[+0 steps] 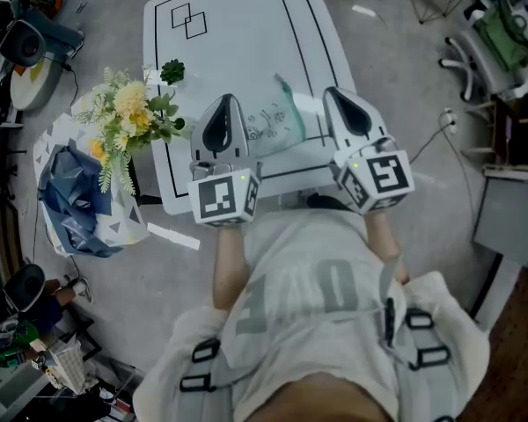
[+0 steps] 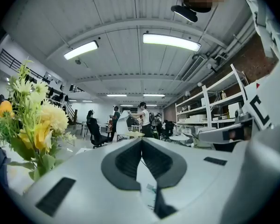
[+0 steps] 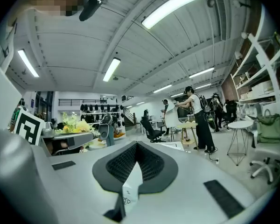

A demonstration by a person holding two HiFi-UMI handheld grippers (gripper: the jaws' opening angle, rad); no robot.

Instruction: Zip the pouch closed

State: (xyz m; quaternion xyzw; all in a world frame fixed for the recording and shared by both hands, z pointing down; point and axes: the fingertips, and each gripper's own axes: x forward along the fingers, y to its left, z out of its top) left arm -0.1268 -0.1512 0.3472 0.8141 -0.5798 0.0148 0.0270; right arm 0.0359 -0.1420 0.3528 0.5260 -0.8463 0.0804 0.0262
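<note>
1. On the near edge of the white table (image 1: 246, 51): a translucent printed pouch (image 1: 277, 126) is lying flat between the two grippers. It is also showing under each gripper's jaw gap.
2. Left gripper (image 1: 227, 102): jaws are resting fully together. Whether they are pinching a pouch edge is not readable.
3. Right gripper (image 1: 333, 97): jaws are likewise pressing together, with the same doubt.
4. Step in hand, as judged: locating the slider. One gripper should be anchoring the pouch end near the zip line while the other is drawing the slider straight along it, so that nothing is bunching.
5. Surface: black guide lines and two overlapping squares (image 1: 189, 20) are marking the table. A flower bouquet (image 1: 128, 117) is standing at its left edge.
6. Room: a blue bag (image 1: 66, 196) is lying on the grey floor, shelving (image 2: 210, 106) is lining one wall, and people are working far off.
</note>
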